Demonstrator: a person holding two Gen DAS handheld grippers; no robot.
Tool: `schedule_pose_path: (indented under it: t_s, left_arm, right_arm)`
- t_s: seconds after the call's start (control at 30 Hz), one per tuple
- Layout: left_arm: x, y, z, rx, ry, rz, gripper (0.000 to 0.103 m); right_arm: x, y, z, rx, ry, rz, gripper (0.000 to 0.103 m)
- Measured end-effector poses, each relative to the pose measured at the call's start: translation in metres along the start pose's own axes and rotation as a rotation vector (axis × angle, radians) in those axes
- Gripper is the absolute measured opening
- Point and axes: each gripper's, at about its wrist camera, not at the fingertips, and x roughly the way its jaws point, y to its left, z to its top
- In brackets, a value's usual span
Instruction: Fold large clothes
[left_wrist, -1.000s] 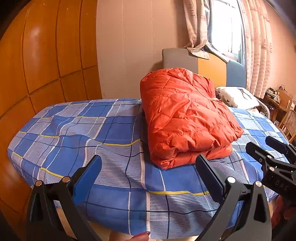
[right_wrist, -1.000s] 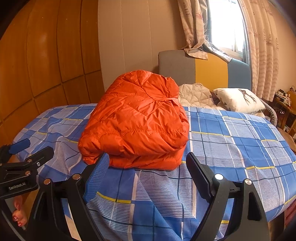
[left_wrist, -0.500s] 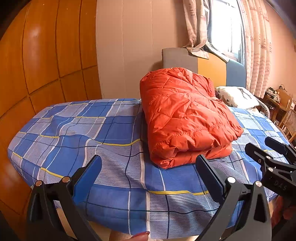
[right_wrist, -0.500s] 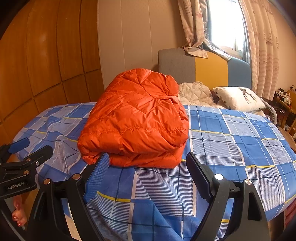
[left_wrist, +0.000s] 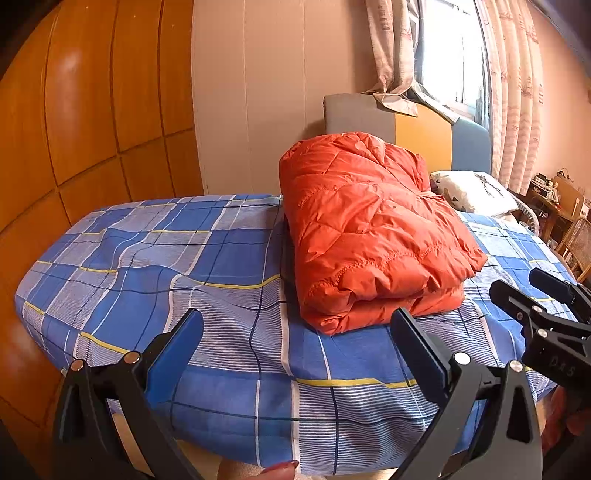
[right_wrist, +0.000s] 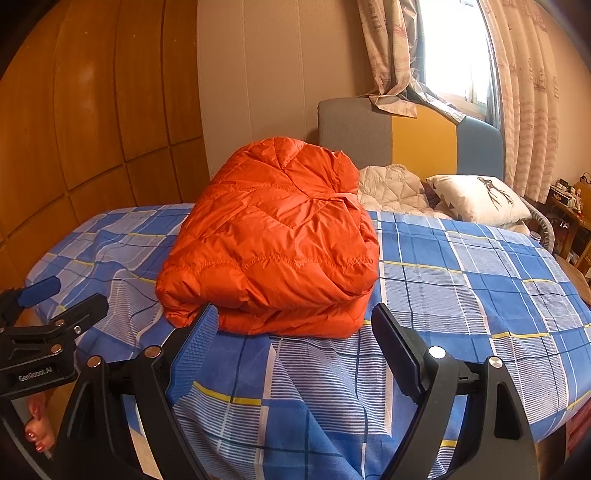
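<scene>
Basically both idle: left gripper (left_wrist: 295, 332) and right gripper (right_wrist: 291, 328) sit wide apart, nothing between the jaws, just short of the bed (left_wrist: 155, 266) edge. Jacket (right_wrist: 273, 247) lies folded into a compact stack mid-bed, so fold looks done.

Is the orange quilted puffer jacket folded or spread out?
Folded: the orange quilted puffer jacket sits as a compact stacked bundle, layers showing along its near edge, on the blue plaid bedsheet.
</scene>
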Motion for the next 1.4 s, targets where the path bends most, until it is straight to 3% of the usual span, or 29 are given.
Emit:
schedule_pose_path:
  t_s: [0.57,0.77,1.0,1.4]
  left_arm:
    - [-0.001,0.001,0.001,-0.003,-0.009,0.011,0.101]
    - [-0.001,0.003,0.002,-0.034,0.008,-0.007,0.101]
    - [0.0,0.008,-0.003,-0.096,0.006,0.023,0.101]
    - [0.021,0.02,-0.009,-0.142,0.108,0.047,0.101]
  right_arm:
    - [0.003,0.001,-0.001,-0.004,0.003,-0.002,0.084]
    - [0.003,-0.001,-0.001,0.001,0.004,-0.001,0.084]
    - [0.005,0.001,-0.004,-0.002,0.013,0.004,0.084]
    - [0.016,-0.012,-0.008,0.04,0.038,0.017,0.084]
